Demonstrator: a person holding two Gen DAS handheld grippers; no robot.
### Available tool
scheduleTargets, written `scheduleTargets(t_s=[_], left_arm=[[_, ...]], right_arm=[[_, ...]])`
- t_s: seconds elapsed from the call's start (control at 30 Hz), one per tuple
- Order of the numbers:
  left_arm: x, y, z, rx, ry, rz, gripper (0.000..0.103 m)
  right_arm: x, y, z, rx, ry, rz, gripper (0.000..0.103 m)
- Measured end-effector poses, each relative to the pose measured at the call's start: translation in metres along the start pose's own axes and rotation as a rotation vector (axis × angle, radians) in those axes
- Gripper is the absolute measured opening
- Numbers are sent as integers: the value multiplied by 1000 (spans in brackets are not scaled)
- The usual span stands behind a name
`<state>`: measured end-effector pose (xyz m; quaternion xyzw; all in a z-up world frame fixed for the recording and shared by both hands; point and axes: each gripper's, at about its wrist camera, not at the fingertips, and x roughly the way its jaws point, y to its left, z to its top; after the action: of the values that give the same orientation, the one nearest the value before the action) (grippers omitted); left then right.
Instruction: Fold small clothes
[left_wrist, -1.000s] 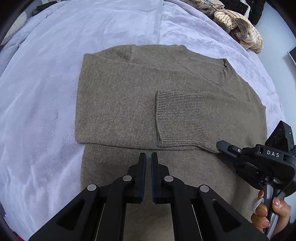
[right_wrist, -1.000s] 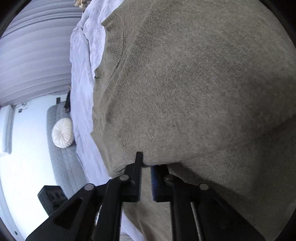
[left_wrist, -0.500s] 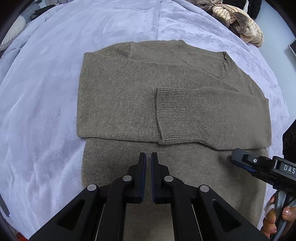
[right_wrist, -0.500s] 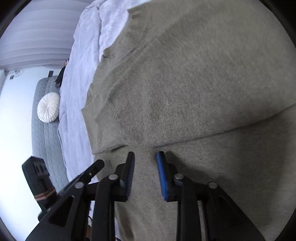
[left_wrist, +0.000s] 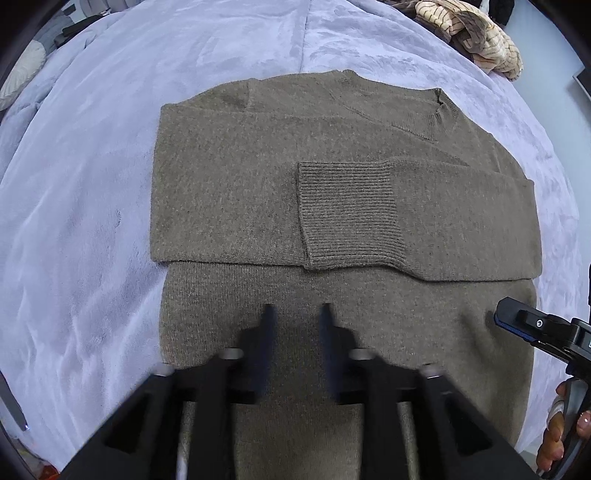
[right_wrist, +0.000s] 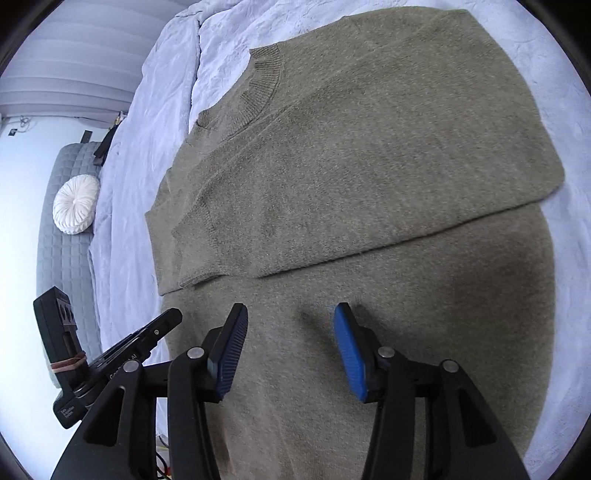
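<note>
Sweater (left_wrist: 258, 192): one olive-brown knit garment, lying flat on the pale lilac bedspread (left_wrist: 92, 184), directly ahead of and beneath both claws.

Progress, as judged from the present layout:
- Both sleeves are folded across the chest. One ribbed cuff (left_wrist: 351, 214) lies on top, ahead and slightly right of the left gripper (left_wrist: 295, 314).
- The sleeve edges form a straight line across the body, just ahead of both sets of fingertips.
- The lower body panel is flat and not yet folded. It lies under both claws.
- Remaining work, by estimate: bring the hem up over the sleeves, or the collar end down, to complete the packet. The task appears roughly half done for this garment.

Claw state:
- Left gripper: jaws apart, having just been opening. Nothing is between them; the knit is visible through the gap.
- Right gripper (right_wrist: 291, 317): jaws apart, also having just been opening. Nothing is clamped; the blue pads (right_wrist: 347, 350) stand clear above the lower panel.

Count:
- Sweaters being folded: one.
- Grippers: two, each visible in the other's view.
- Folded sleeves: two; only one cuff is exposed.
- Hands visible: one, at the right gripper's handle (left_wrist: 561, 428).
- Other clothes: one striped heap (left_wrist: 476, 37), far ahead and right of the left claw.
- Round white cushions (right_wrist: 75, 205): one, well to the left of the right claw.
</note>
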<state>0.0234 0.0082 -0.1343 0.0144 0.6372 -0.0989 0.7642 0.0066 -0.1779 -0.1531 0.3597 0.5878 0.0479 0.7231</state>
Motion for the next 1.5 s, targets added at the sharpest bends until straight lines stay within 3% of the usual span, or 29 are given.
scheduleTargets(t_s=[0.03, 0.1, 0.23, 0.3, 0.43, 0.5, 0.63, 0.87, 1.2, 1.33, 1.5], left_arm=[[-4, 0, -1, -8, -20, 15, 103], [-12, -2, -4, 1, -67, 30, 103], [-10, -3, -4, 1, -48, 39, 103], [-11, -5, -5, 5, -46, 51, 103], [-15, -5, -12, 23, -35, 55, 103], [-16, -5, -16, 37, -28, 67, 103], [-20, -1, -28, 45, -9, 73, 103], [-22, 8, -46, 51, 34, 51, 103], [-25, 40, -91, 120, 139, -98, 103], [-17, 62, -114, 95, 228, -175, 103], [-8, 70, -145, 27, 332, -314, 103]], right_arm=[[-1, 1, 0, -3, -4, -9, 59], [-3, 2, -1, -12, -10, -20, 63], [-9, 2, -1, -18, -14, -31, 69], [-13, 0, -3, -18, -18, -38, 80], [-25, -3, -9, -39, -37, -83, 84], [-30, -2, -15, -73, -55, -110, 102], [-43, -2, -27, -137, -54, -134, 103], [-57, -19, -44, -75, -5, -132, 103], [-75, -66, -74, 30, 57, -115, 103], [-86, -101, -98, 102, 87, -113, 103], [-87, -136, -135, 207, 143, 26, 103]])
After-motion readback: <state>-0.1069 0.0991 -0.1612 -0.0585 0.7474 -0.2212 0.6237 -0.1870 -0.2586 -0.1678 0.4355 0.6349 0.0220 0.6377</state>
